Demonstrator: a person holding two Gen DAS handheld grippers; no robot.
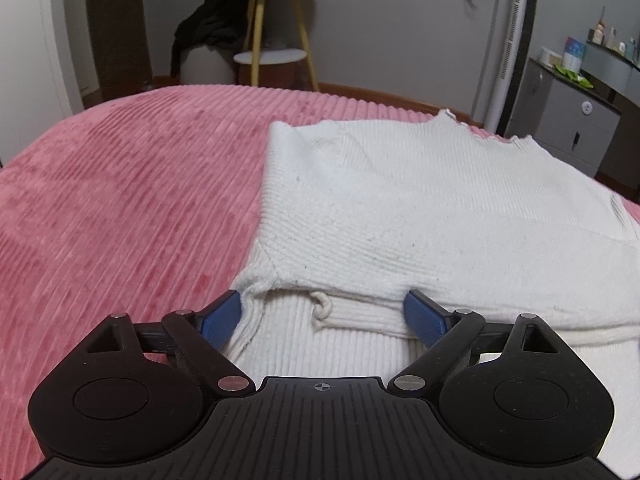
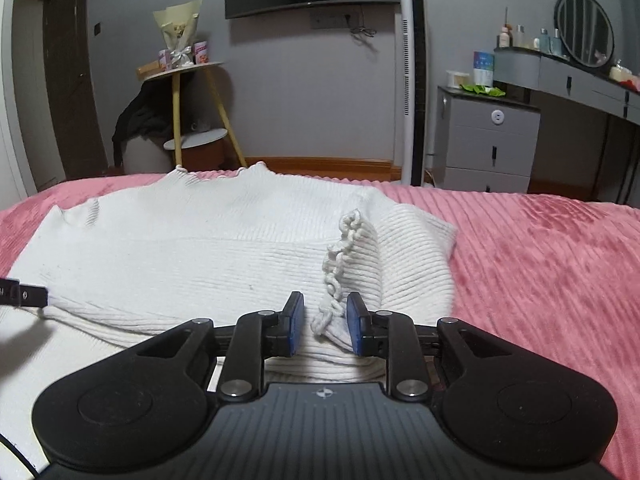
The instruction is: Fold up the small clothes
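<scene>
A white ribbed knit sweater (image 1: 420, 208) lies partly folded on a pink ribbed bedspread (image 1: 120, 200). My left gripper (image 1: 322, 312) is wide open, its blue pads either side of the near folded edge at the sweater's left corner, with fabric between them. In the right wrist view the sweater (image 2: 200, 248) has a folded sleeve with a crocheted trim (image 2: 340, 256) on its right side. My right gripper (image 2: 324, 312) is partly open, with the end of the trim and the sleeve cuff between its pads, not pinched. The left gripper's finger shows at the left edge (image 2: 24, 292).
The bedspread (image 2: 540, 260) extends to the right of the sweater. Beyond the bed stand a yellow-legged side table (image 2: 180, 80), a white tower fan (image 2: 412, 80), a grey drawer cabinet (image 2: 488, 140) and a dresser with a round mirror (image 2: 584, 28).
</scene>
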